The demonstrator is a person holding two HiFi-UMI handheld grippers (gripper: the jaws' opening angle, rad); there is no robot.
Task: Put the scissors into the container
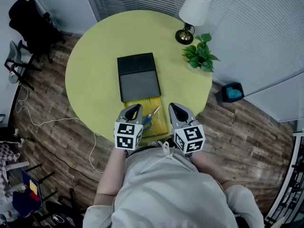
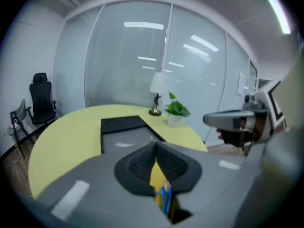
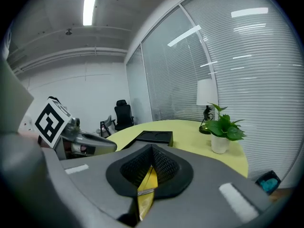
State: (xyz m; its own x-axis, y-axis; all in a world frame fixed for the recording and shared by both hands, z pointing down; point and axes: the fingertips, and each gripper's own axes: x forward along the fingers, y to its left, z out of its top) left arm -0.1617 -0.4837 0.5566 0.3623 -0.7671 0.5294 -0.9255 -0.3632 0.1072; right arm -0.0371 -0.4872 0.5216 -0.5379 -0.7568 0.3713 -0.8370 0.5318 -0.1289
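Blue-handled scissors [image 1: 150, 118] lie on a yellow tray [image 1: 162, 126] at the near edge of the round yellow-green table [image 1: 90, 80]. Just beyond the tray sits a dark rectangular container [image 1: 137, 76] with its lid on the far half. My left gripper [image 1: 134, 109] hovers left of the scissors and my right gripper [image 1: 175, 107] right of them. Both are shut and hold nothing. In the left gripper view the blue handles [image 2: 165, 198] show through the slit below my shut left gripper [image 2: 156, 146]. The right gripper view shows a blade [image 3: 145, 191] under the shut right gripper [image 3: 152, 151].
A white table lamp [image 1: 194, 13] and a potted plant [image 1: 200, 53] stand at the table's far right. On the wooden floor are a black office chair [image 1: 33, 23] at the far left, a bin [image 1: 232, 91] at the right and a white cable [image 1: 57, 122].
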